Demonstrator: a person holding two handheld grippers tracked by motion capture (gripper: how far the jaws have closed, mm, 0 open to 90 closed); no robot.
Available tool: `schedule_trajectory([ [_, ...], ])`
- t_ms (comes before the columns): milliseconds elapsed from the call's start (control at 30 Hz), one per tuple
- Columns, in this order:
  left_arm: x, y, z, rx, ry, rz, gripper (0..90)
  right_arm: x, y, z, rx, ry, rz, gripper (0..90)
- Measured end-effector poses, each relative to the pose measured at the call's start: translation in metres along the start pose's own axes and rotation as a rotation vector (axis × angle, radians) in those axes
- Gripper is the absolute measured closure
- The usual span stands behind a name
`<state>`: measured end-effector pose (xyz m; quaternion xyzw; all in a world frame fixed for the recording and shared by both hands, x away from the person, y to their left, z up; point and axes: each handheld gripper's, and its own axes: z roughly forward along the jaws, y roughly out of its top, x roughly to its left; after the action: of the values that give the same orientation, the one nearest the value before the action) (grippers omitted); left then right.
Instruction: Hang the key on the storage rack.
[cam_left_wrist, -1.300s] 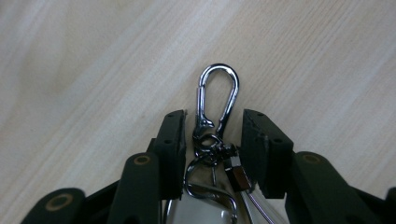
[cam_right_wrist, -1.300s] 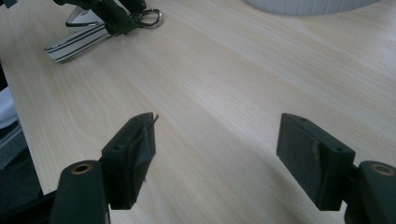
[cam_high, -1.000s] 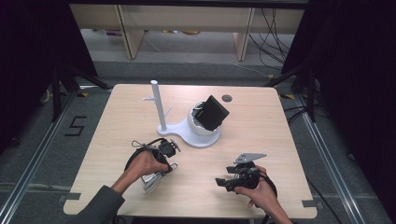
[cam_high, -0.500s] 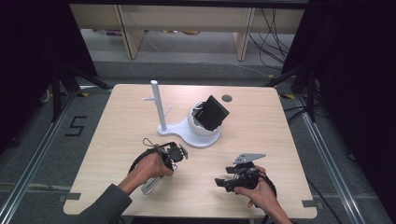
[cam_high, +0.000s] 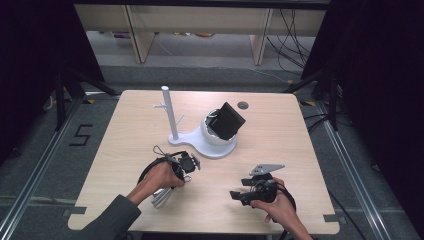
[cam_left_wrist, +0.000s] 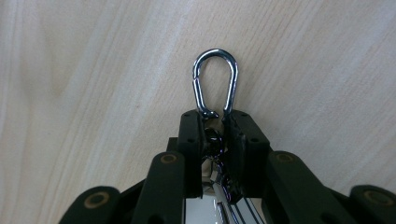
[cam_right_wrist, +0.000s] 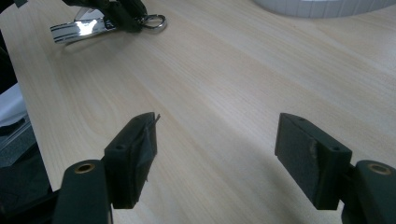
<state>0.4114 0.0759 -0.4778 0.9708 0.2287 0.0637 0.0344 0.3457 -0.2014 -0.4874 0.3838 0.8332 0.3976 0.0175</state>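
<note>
Since a second ago, left tool has moved toward 1 o'clock on the counter, clamped on the carabiner keychain. Right tool waits open. Hanging on the white stand seems left.

The carabiner's lower end vanishes between the left tool's black pads; the white stand is cropped by the frame's top.
</note>
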Motion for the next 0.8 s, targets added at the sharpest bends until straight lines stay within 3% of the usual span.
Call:
schedule_trajectory([
  [100, 0.006, -0.004, 0.0, -0.026, -0.04, -0.025, 75.2, 0.0, 0.0, 0.0, 0.007, 0.003, 0.011, 30.8],
  [300, 0.009, -0.009, 0.0, -0.055, -0.071, -0.033, 75.2, -0.001, 0.0, 0.0, 0.004, 0.005, 0.005, 31.0],
  [333, 0.009, -0.01, 0.0, -0.054, -0.071, -0.034, 75.2, -0.004, 0.0, 0.001, -0.006, 0.006, -0.03, 31.0],
  [433, 0.011, -0.012, -0.004, -0.074, -0.084, -0.04, 75.2, -0.004, 0.0, 0.001, -0.007, 0.007, -0.033, 31.1],
  [567, 0.016, -0.016, -0.015, -0.09, -0.079, -0.052, 75.2, -0.004, 0.0, 0.001, -0.011, 0.001, -0.028, 31.1],
  [633, 0.019, -0.019, -0.022, -0.097, -0.073, -0.057, 75.2, -0.002, 0.0, 0.0, 0.005, 0.002, 0.003, 31.1],
  [700, 0.021, -0.022, -0.029, -0.1, -0.066, -0.057, 75.2, -0.004, 0.0, 0.001, -0.009, -0.002, -0.025, 31.1],
  [800, 0.027, -0.026, -0.043, -0.114, -0.057, -0.071, 75.2, -0.005, 0.0, 0.001, -0.006, 0.005, -0.028, 31.1],
])
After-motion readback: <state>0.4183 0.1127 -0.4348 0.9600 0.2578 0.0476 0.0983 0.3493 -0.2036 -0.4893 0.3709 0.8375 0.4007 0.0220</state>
